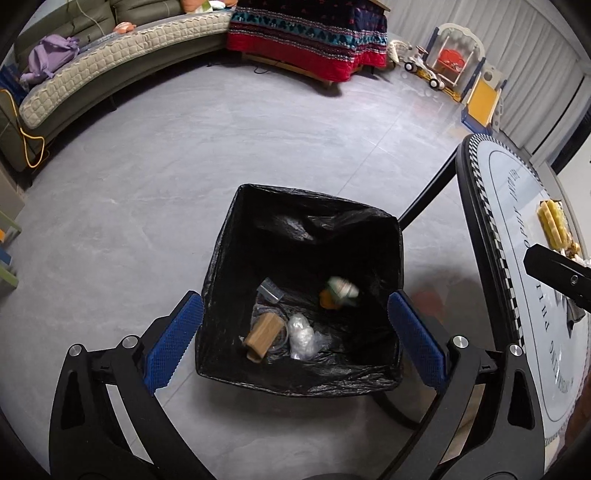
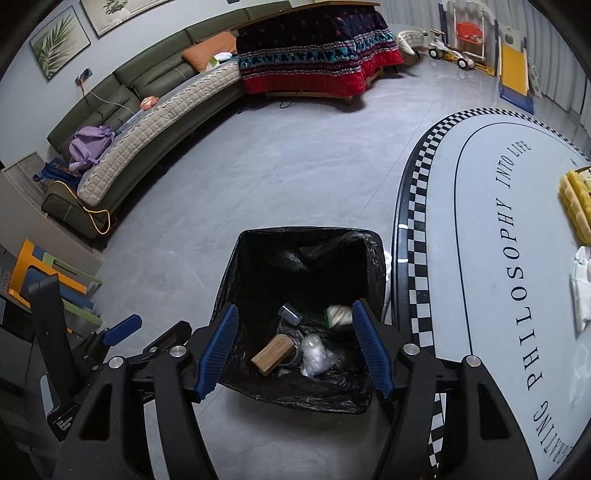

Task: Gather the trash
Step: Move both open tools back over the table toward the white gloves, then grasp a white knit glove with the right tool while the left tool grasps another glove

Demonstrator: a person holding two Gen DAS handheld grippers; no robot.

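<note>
A bin lined with a black bag (image 1: 221, 280) stands on the floor beside the table; it also shows in the right wrist view (image 2: 229, 288). Inside lie a brown cardboard piece (image 1: 263, 336) (image 2: 272, 353), crumpled clear plastic (image 1: 302, 335) (image 2: 314, 353), a small clear cup (image 1: 271, 291) (image 2: 290, 314) and a blurred green-and-white wrapper (image 1: 341, 291) (image 2: 338, 314). My left gripper (image 1: 293, 336) is open and empty above the bin. My right gripper (image 2: 295, 349) is open and empty above the bin too. The left gripper's blue pad shows at the left in the right wrist view (image 2: 122, 328).
An oval table (image 2: 480, 221) with a checkered rim stands right of the bin, bearing a yellow tray (image 2: 576, 206) and a white cloth (image 2: 581, 284). A curved sofa (image 2: 147, 122), a quilt-covered table (image 2: 317, 55), toys (image 2: 476, 33) and small coloured stools (image 2: 44, 269) ring the grey floor.
</note>
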